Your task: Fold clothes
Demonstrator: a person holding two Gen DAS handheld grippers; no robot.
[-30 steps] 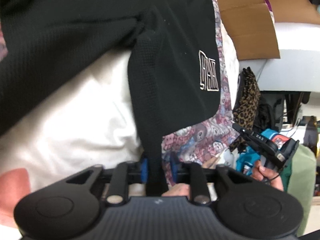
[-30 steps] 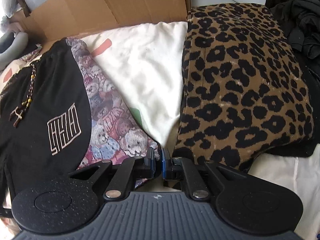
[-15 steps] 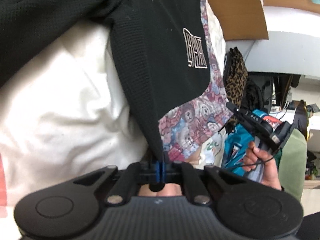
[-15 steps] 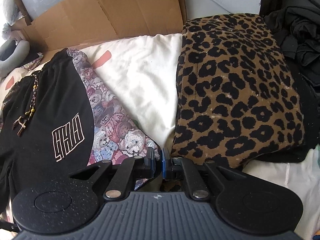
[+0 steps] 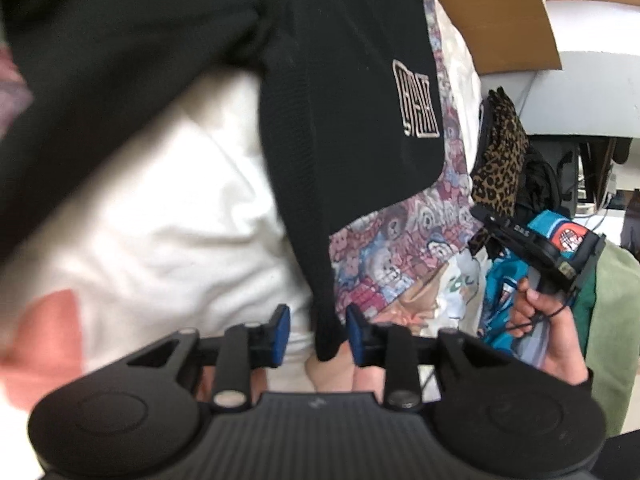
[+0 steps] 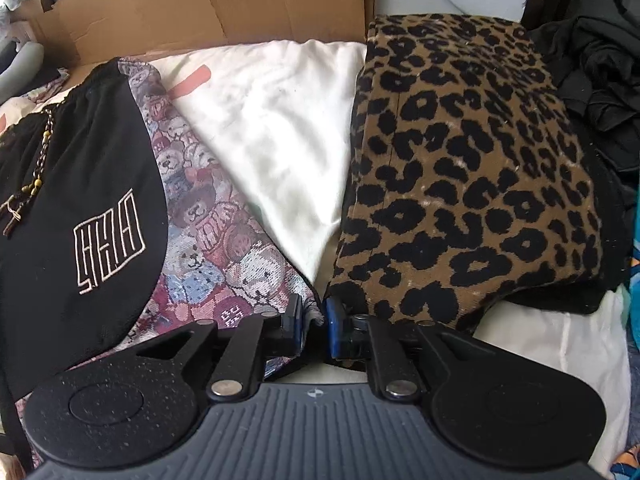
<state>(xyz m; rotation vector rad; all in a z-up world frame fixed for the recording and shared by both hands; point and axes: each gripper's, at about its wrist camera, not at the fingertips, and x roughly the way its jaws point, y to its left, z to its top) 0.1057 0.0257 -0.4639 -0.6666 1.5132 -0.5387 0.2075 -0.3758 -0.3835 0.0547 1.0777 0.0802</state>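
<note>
Fabric (image 5: 352,92) black, knitted, soft and light, draping limp over the teddy-print cloth (image 5: 400,248); best pinching at a hem corner. Left gripper (image 5: 318,336) gaping wide, hem hanging loose between. Right gripper (image 6: 314,328) parting slightly, holding nothing.

The left gripper (image 5: 318,334) has its jaws parted. The right gripper (image 6: 313,326) has a narrow gap between its jaws, its handle gripped by the right hand (image 5: 550,334) at four o'clock in the left wrist view.

An outlined logo, letters unclear, marks the black garment (image 6: 80,208).
</note>
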